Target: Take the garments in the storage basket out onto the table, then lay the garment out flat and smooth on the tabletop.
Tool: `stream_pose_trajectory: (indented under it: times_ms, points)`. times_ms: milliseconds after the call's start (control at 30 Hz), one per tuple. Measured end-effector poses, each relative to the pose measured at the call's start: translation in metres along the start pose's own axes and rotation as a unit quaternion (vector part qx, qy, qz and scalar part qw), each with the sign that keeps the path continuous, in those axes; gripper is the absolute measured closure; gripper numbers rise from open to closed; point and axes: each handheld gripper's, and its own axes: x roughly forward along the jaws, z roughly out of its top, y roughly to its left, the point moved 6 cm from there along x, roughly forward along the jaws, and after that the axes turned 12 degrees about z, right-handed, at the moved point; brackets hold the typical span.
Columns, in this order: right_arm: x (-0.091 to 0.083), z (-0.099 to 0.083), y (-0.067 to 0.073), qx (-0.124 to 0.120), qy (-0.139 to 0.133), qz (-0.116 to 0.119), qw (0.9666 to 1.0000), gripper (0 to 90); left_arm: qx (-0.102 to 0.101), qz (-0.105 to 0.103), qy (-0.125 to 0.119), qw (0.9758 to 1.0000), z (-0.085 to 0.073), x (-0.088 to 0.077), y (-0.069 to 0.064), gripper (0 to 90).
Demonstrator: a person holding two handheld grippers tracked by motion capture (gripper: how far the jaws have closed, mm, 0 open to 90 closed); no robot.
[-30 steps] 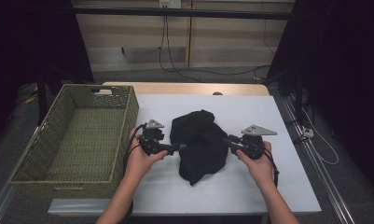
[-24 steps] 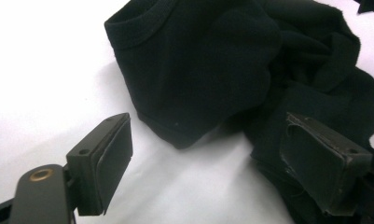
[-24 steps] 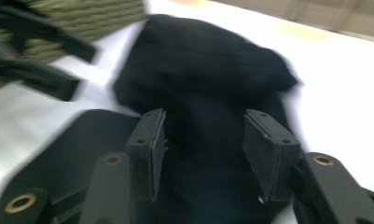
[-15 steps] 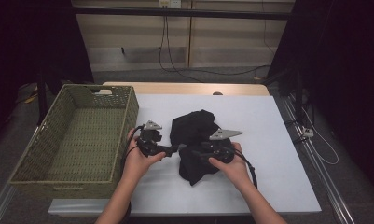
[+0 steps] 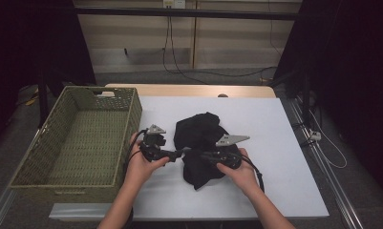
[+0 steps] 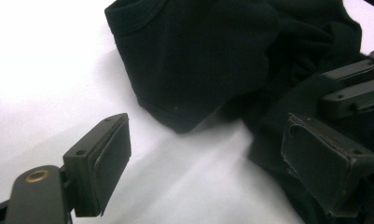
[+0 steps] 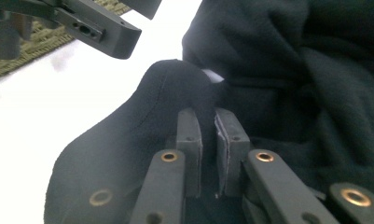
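Two grippers are working a crumpled black fleece garment (image 5: 202, 145) lying near the middle of the white counter (image 5: 280, 143), just to the right of the woven green wicker basket (image 5: 79, 143). The right gripper (image 5: 206, 155) is reaching in from the garment's right side, and its fingers (image 7: 189, 140) have just been closing; in the right gripper view they are pinching a raised fold of the black fabric, pads pressed together on the cloth. The left gripper (image 5: 179, 153) is sitting between the basket and the garment, at the garment's left edge. Its fingers (image 6: 105, 154) are standing spread wide in the left gripper view, one over bare counter, the other against the cloth, with a hemmed edge of the garment lying beyond them and nothing clamped.
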Motion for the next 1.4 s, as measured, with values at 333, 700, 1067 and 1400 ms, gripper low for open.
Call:
stream_pose_trajectory:
  times_ms: [333,700,1067,1400]
  points:
    - [-0.038,-0.008,0.005,0.004,-0.038,-0.003,0.9993,80.7,-0.021,-0.005,-0.009,0.9997,0.003,0.0,-0.005,15.6]
    - [-0.08,-0.029,0.011,0.015,-0.06,-0.002,0.9981,87.3,-0.004,-0.02,-0.013,0.9997,0.01,0.005,-0.021,15.3]
    - [-0.093,-0.041,0.007,0.024,-0.054,-0.014,0.9981,87.9,-0.003,-0.04,-0.002,0.9992,0.012,0.013,-0.033,16.1]
    - [-0.112,-0.064,0.001,0.028,-0.037,-0.045,0.9979,83.3,0.007,-0.029,0.019,0.9994,0.003,0.023,-0.032,21.0]
